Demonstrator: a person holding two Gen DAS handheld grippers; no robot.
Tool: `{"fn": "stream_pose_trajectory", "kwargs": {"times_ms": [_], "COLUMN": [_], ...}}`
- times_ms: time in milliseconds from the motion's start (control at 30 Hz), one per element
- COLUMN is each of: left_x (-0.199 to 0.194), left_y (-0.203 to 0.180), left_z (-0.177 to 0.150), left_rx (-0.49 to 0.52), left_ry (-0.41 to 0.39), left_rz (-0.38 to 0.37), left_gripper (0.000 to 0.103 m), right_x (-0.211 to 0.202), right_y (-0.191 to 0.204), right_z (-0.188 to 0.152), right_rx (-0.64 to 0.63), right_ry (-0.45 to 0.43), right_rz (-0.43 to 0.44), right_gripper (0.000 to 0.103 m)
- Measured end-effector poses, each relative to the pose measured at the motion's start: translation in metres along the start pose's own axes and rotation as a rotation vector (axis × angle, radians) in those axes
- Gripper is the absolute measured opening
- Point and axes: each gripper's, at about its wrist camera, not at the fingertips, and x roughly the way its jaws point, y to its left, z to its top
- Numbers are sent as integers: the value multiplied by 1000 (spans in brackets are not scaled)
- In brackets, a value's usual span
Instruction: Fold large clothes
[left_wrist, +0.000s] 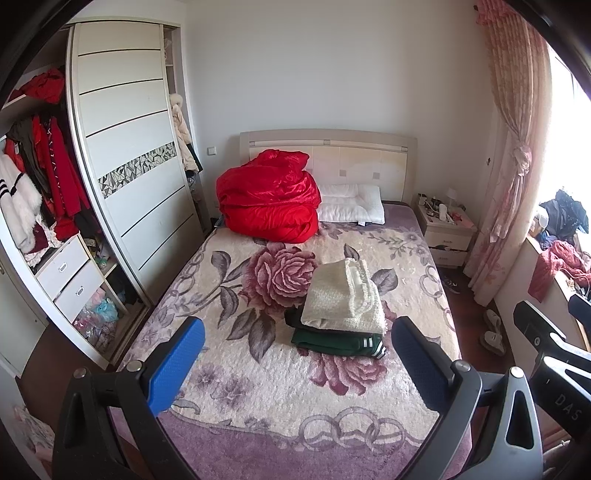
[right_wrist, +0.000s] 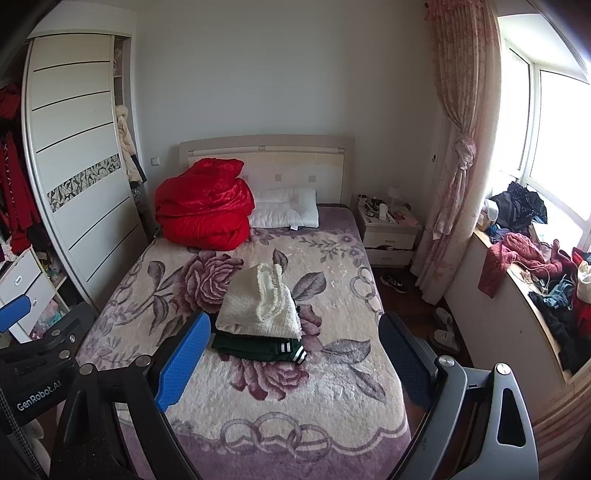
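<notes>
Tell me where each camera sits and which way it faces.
Left wrist: above the foot of the bed, facing the headboard; its own open left claw frames the folded stack, white knit over green garment; right claw at right edge.
Right wrist: same height, further right, facing the headboard; its open right claw shows, the left claw at left edge.
Shared: red quilt, pillow, stack, wardrobe.

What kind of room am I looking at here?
Most likely a home bedroom. A bed with a rose-patterned blanket fills the middle, with a white pillow at its headboard. A sliding-door wardrobe full of hanging clothes stands to one side, and a small nightstand sits by the curtained window.
</notes>
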Motion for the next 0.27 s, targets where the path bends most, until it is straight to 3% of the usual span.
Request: {"fn": "stream_pose_trajectory", "kwargs": {"times_ms": [267], "left_x": [0], "left_y": [5], "left_z": [-5], "left_rx": [-3], "left_ry": [-4], "left_rz": [-7], "left_gripper": [103], "right_x": [-2], "right_y": [2], "right_z": [-5], "right_rx": [-3], "right_ry": [-6], "right_rz": [-9], "right_gripper": [97]}}
